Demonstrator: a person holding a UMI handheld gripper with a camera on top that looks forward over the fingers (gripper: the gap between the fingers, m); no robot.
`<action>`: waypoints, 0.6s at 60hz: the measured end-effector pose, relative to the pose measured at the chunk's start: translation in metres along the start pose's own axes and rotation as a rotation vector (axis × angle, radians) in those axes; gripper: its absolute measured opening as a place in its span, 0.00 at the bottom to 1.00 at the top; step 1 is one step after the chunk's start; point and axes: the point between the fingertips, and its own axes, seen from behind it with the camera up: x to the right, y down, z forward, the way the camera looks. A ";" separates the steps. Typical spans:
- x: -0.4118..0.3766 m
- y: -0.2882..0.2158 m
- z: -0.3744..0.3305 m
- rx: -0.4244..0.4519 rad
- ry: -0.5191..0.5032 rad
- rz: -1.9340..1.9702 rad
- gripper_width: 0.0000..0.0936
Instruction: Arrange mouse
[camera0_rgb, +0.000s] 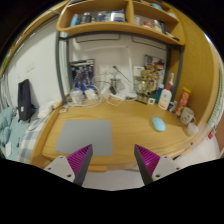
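Note:
A small light-blue mouse (158, 124) lies on the wooden desk (120, 122), to the right of a grey mouse mat (84, 134) and well beyond my right finger. My gripper (112, 160) hangs above the desk's near edge, open, with nothing between its magenta pads (82, 157). The mat lies just ahead of my left finger.
Bottles and jars (166, 97) crowd the desk's back right, with a cup (187, 116) near the right edge. A clear bowl (84, 96) and small items stand at the back. Shelves (120, 20) hang above. A dark bag (25, 100) sits at the left.

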 end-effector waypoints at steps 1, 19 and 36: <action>0.011 0.002 0.004 -0.001 0.006 0.006 0.90; 0.191 0.032 0.074 -0.075 0.134 0.094 0.88; 0.253 -0.005 0.187 -0.023 0.081 0.058 0.87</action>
